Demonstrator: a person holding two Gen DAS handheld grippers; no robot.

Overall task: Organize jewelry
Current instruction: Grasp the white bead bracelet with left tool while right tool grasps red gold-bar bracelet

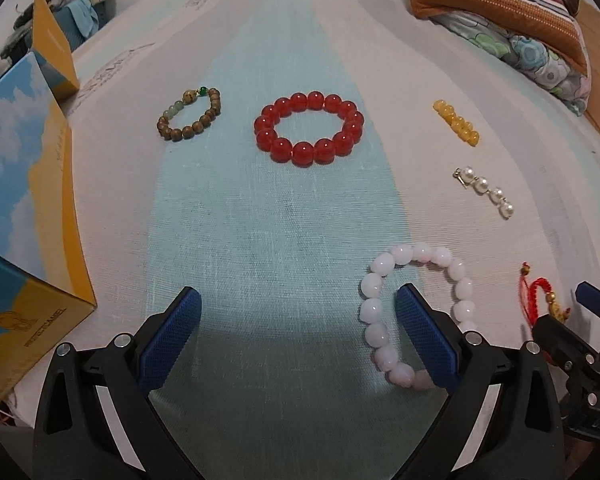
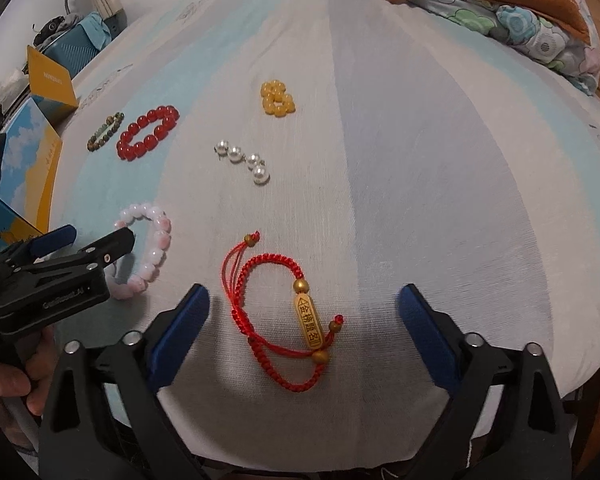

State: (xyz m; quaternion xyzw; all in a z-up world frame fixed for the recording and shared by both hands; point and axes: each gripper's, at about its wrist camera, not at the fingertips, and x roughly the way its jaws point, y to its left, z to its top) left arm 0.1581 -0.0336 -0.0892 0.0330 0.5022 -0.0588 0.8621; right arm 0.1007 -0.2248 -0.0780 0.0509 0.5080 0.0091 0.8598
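Note:
Several bracelets lie on a striped cloth. My left gripper [image 1: 298, 320] is open and empty; its right finger rests inside the ring of the pink-white bead bracelet [image 1: 380, 310]. Beyond it lie a red bead bracelet [image 1: 309, 129] and a brown wooden bead bracelet [image 1: 190, 115]. A yellow bead bracelet [image 1: 457, 122] and a pearl bracelet [image 1: 485, 191] lie to the right. My right gripper [image 2: 302, 318] is open and empty, its fingers on either side of a red cord bracelet [image 2: 276, 312] with a gold charm. The left gripper [image 2: 88, 242] shows at the right wrist view's left edge.
An open blue-and-yellow cardboard box [image 1: 24, 184] stands at the left edge of the cloth. Folded bedding and a striped pillow [image 1: 512, 12] lie at the far right. The cloth's near edge drops off just below both grippers.

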